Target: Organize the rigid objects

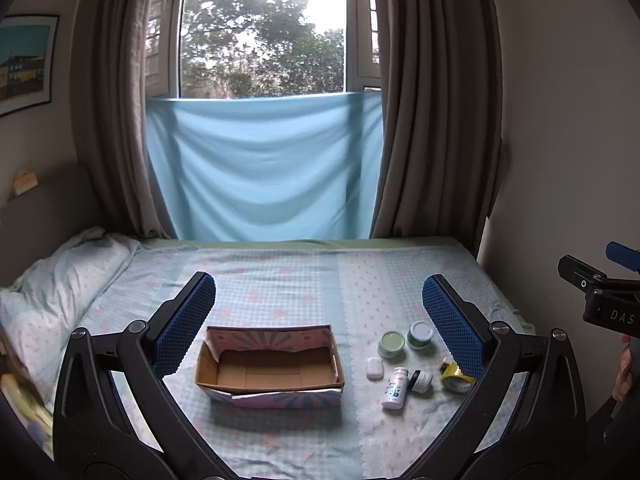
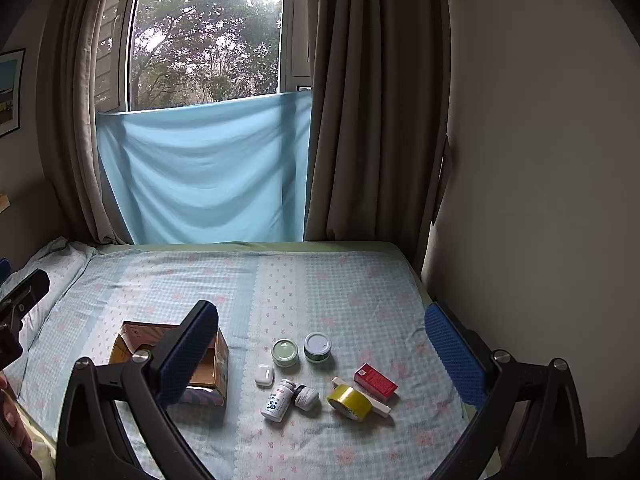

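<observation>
An open cardboard box [image 1: 270, 376] sits empty on the bed; it also shows in the right wrist view [image 2: 218, 364]. To its right lie a green jar [image 2: 285, 353], a white-lidded jar [image 2: 317, 347], a white earbud case [image 2: 264, 375], a white pill bottle [image 2: 279, 399], a small dark-capped bottle [image 2: 306, 397], a yellow tape roll [image 2: 349, 401], a red box [image 2: 375, 379] and a white bar [image 2: 380, 405]. My left gripper [image 1: 319, 320] is open, above the box. My right gripper [image 2: 322, 350] is open, above the small objects.
The bed sheet [image 2: 340, 288] is checked blue with pink flowers. A pillow [image 1: 52, 292] lies at the left. Curtains [image 2: 372, 120], a blue cloth [image 1: 264, 168] and a window stand behind the bed. A wall [image 2: 540, 160] bounds the right side.
</observation>
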